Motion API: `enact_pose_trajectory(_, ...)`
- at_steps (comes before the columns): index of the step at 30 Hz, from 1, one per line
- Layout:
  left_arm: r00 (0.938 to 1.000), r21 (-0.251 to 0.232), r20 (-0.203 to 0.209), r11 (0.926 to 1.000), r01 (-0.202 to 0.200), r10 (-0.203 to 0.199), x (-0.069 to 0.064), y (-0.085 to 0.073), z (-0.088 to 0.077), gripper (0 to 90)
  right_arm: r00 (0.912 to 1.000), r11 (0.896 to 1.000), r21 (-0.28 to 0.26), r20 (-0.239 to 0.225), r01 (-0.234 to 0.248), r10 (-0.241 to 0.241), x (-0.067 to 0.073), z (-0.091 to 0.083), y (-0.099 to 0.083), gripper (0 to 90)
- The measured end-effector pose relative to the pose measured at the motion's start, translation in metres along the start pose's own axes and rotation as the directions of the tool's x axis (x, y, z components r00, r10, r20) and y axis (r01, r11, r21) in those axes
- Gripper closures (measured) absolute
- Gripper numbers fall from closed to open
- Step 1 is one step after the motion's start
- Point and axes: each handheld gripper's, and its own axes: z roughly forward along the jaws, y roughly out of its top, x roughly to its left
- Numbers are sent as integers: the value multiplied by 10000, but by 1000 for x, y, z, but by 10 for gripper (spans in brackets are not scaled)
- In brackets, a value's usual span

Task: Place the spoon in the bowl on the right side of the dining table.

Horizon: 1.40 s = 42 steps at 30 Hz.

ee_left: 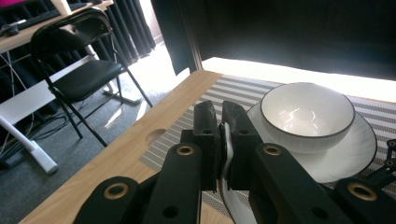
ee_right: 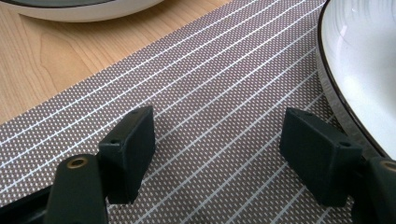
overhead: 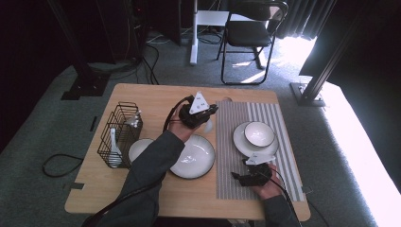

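Observation:
My left gripper hovers over the table's middle, at the left edge of the striped placemat. It is shut on a white spoon, whose bowl end hangs below the jaws. Ahead of it, a white bowl sits on a white plate. My right gripper rests low over the placemat's near part, in front of that plate. In the right gripper view its jaws stand wide open with nothing but placemat between them.
A large white plate lies on the wood left of the placemat, with a smaller white dish beside it. A black wire basket at the left holds white utensils. A folding chair stands beyond the table.

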Motion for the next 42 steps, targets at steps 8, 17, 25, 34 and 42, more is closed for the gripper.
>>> enact_pose_trajectory(8,9996,45,270,9999,-111,110,-3,3,18,858,10000,10000,2,-19,-20,20,0,0,0,262)
enact_pose_trajectory(17,9987,76,497,9999,-112,108,-7,7,34,858,10000,10000,0,-13,-15,15,0,0,0,262)
enact_pose_trajectory(25,9980,118,636,9999,-69,61,-13,11,47,858,10000,10000,3,-18,-14,14,0,0,0,262)
enact_pose_trajectory(34,9957,-26,891,9997,-234,235,-24,22,59,858,10000,10000,11,-17,-25,25,0,0,0,262)
enact_pose_trajectory(42,9927,-210,1158,9993,-317,339,-37,34,72,858,10000,10000,-1,-4,-3,3,0,0,0,262)
